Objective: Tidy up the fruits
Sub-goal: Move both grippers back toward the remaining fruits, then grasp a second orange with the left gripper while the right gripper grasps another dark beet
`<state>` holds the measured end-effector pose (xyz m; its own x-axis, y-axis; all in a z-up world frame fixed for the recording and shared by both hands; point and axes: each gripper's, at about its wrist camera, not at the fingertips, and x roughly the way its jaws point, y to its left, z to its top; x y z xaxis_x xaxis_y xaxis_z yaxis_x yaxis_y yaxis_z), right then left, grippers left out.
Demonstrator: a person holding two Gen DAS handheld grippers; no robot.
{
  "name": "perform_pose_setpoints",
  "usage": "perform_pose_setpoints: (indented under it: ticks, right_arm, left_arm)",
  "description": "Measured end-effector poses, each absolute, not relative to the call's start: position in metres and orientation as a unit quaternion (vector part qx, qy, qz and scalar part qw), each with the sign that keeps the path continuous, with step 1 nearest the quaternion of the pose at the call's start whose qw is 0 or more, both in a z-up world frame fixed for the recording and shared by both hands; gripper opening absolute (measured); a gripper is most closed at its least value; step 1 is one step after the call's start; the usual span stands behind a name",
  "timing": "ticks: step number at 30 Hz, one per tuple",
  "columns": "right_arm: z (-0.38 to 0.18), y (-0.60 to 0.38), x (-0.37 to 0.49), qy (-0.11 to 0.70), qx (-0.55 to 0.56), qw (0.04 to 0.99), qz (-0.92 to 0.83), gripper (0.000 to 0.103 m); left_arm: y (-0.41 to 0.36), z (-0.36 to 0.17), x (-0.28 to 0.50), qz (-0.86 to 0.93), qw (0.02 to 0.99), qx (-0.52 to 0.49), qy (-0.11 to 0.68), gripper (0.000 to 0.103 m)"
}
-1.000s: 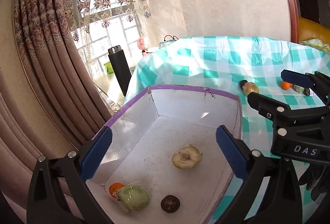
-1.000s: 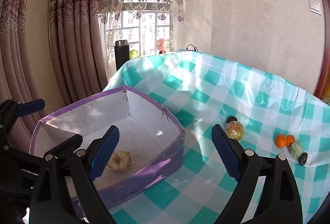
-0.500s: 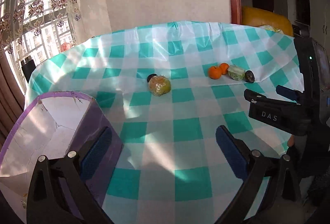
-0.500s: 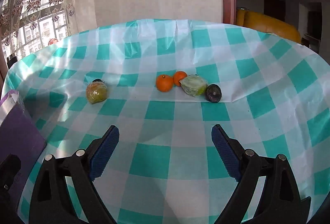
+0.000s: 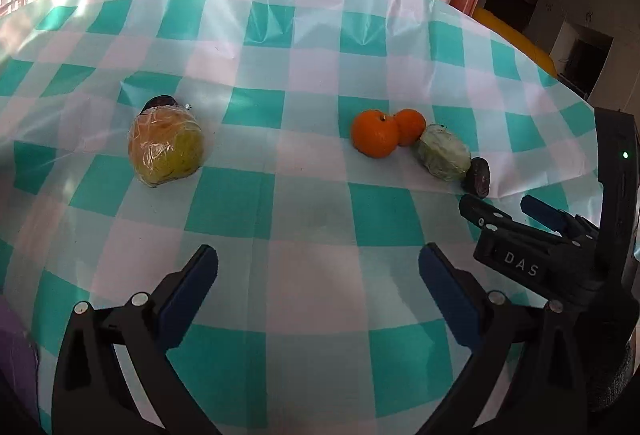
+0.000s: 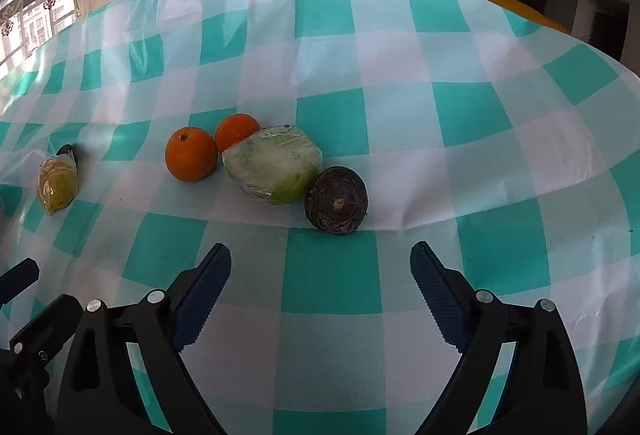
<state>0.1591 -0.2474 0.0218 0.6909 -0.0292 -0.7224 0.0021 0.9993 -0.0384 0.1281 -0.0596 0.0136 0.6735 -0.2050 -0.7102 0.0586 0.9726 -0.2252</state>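
Both grippers swing away from the box, left gripper (image 5: 318,275) and right gripper (image 6: 320,271) spread wide and empty, now facing the remaining fruit: oranges (image 6: 191,154), wrapped green fruit (image 6: 272,165).

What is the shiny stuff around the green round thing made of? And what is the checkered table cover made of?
The green round thing looks wrapped in thin clear plastic film: it is glossy and wrinkled, with folds catching light. The checkered table cover seems to be thin plastic sheeting, though that is less sure: it shows sharp creases and a soft sheen where sunlight falls.
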Motion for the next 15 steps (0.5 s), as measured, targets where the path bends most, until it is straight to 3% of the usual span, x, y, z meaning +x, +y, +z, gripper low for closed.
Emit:
perform_pose_setpoints:
  ticks: [6, 15]
  right_arm:
    - [0.010, -0.258, 0.188, 0.434, 0.011, 0.901, -0.018, 0.061]
    - [0.008, -0.261, 0.202, 0.434, 0.021, 0.900, -0.028, 0.055]
  left_arm:
    - [-0.070, 0.013, 0.167, -0.086, 0.908, -0.089, 0.400, 0.101]
    - [-0.103, 0.016, 0.213, -0.107, 0.913, -0.023, 0.393, 0.101]
